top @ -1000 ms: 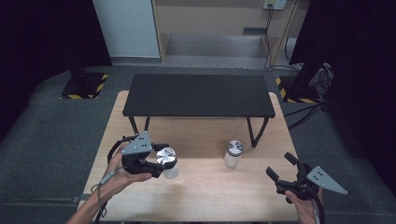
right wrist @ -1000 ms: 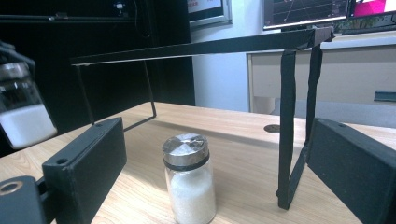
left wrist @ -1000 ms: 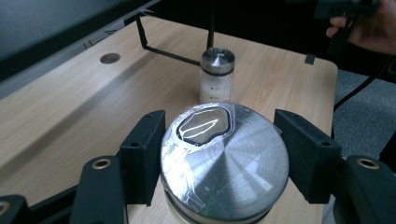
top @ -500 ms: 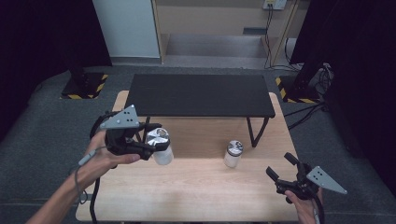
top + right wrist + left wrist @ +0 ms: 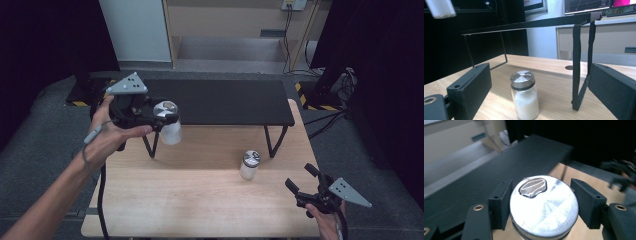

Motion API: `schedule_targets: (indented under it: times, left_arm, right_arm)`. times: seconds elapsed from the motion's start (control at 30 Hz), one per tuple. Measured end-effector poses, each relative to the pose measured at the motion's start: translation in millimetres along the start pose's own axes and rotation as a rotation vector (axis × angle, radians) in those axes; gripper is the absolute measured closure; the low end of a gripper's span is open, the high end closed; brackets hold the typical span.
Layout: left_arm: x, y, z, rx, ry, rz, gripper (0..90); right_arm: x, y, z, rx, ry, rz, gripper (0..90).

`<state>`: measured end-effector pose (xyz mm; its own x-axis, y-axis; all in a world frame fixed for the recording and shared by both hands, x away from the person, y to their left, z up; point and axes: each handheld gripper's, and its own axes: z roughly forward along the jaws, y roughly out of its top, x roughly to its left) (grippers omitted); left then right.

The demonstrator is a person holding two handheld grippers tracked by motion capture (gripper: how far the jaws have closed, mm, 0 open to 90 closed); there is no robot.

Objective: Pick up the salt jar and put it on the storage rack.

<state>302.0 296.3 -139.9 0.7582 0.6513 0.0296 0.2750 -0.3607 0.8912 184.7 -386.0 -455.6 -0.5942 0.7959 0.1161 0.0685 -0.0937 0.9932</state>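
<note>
A glass jar [image 5: 170, 131] with a silver lid and white grains hangs in the air by the left end of the black shelf [image 5: 225, 102], about level with its top. My left gripper [image 5: 166, 118] is shut on it just under the lid; in the left gripper view the lid [image 5: 544, 206] sits between both pads. A second, matching jar [image 5: 249, 164] stands upright on the wooden table [image 5: 200, 200] in front of the shelf's right leg. My right gripper [image 5: 300, 177] stays open near the table's front right corner, pointing at that jar [image 5: 524, 100] from a short way off.
The black shelf stands on thin legs across the back of the table, its right leg [image 5: 580, 65] just beyond the standing jar. The held jar [image 5: 440, 8] shows high at the left of the right gripper view. Grey floor surrounds the table.
My left gripper has lifted its jar off the table, up and toward the shelf's left end. The right gripper and the standing jar have not moved.
</note>
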Motion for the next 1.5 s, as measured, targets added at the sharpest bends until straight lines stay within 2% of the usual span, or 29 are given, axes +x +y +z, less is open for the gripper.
schedule_targets:
  times: [0.07,0.33,0.43,0.77,0.9,1.1,1.37,1.5]
  left_arm:
    - [1.6,4.7,2.5,-0.004,0.03,-0.021,35.1]
    - [12.0,21.0,13.0,-0.029,0.129,-0.061,35.1]
    - [16.7,29.3,17.5,-0.017,0.17,-0.072,35.1]
    - [32.8,33.8,35.6,-0.017,0.313,-0.131,35.2]
    - [39.8,32.0,40.8,-0.02,0.322,-0.155,35.2]
    - [47.0,28.5,50.6,-0.001,0.324,-0.162,35.2]
    - [55.4,14.1,64.7,0.03,0.318,-0.181,35.2]
    - [58.9,5.9,68.5,0.029,0.308,-0.193,35.2]
  right_arm:
    - [-0.4,0.0,-0.4,-0.002,0.0,0.001,5.2]
    - [-0.6,-0.1,-0.9,-0.004,0.0,0.003,5.2]
    - [-0.8,-0.4,-1.1,-0.005,-0.001,0.007,5.3]
    - [-0.9,-0.4,-1.4,-0.009,-0.001,0.006,5.3]
    - [-1.6,-0.7,-1.7,-0.009,-0.002,0.006,5.3]
    - [-1.9,-0.8,-1.9,-0.009,-0.005,0.007,5.4]
    - [-2.2,-0.9,-2.0,-0.009,-0.003,0.007,5.7]
    - [-2.6,-1.0,-2.4,-0.011,-0.004,0.008,5.8]
